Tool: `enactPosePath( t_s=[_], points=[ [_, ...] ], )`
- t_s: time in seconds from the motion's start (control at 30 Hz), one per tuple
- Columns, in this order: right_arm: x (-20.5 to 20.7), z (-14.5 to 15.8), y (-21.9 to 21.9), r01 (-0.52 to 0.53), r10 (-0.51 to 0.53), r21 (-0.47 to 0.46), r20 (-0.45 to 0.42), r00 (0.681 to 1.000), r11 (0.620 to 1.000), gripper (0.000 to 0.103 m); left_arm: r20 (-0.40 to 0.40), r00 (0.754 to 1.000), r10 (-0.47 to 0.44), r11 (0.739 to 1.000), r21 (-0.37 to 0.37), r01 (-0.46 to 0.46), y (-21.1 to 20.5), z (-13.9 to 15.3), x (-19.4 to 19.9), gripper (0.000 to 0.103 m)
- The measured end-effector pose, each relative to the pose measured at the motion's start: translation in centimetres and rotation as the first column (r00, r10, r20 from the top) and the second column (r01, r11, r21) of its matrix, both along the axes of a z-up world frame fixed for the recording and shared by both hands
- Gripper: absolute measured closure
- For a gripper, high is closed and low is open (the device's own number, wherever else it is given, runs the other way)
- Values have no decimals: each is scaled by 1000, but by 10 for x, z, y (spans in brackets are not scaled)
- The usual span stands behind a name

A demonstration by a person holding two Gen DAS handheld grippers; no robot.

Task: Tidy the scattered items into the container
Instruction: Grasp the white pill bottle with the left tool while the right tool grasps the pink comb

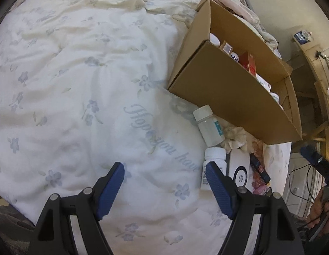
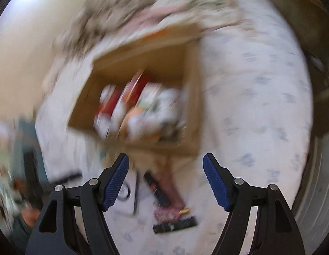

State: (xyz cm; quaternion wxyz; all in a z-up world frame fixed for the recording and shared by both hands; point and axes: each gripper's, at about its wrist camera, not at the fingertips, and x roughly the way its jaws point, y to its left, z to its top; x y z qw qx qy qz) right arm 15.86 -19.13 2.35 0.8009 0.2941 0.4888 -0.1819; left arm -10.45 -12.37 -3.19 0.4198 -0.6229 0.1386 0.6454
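Bed, box, and a few strays left outside it

The white floral-print bed quilt carries an open brown cardboard box with cartons and bottles inside. Two white plastic pill bottles lie just beside its near wall. Left hand-held gripper and right hand-held gripper both gape wide, holding nothing; the right view's pretty blurry.

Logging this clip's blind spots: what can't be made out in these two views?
- Right wrist: motion blur smears the cardboard box contents; nothing identifiable.
- Left wrist: box wall hides most items inside.
- Left wrist: left gripper finger covers the lower white bottle label.
- Bottle labels: too small to read.
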Motion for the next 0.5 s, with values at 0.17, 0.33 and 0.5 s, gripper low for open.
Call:
enactPosePath(
  t_s=[0.17, 0.33, 0.5],
  points=[
    [34, -30, 34, -142, 135, -37, -149, 980, 989, 64, 4, 1000, 18, 1000, -4, -18, -7, -1, -3, 24],
    [48, -62, 48, -232, 204, -60, -302, 931, 971, 64, 13, 999, 29, 1000, -6, -29, -9, -2, -4, 24],
    [53, -71, 55, -305, 234, -148, -368, 900, 941, 82, 8, 1000, 7, 1000, -17, -7, -6, -5, 1, 24]
  ],
)
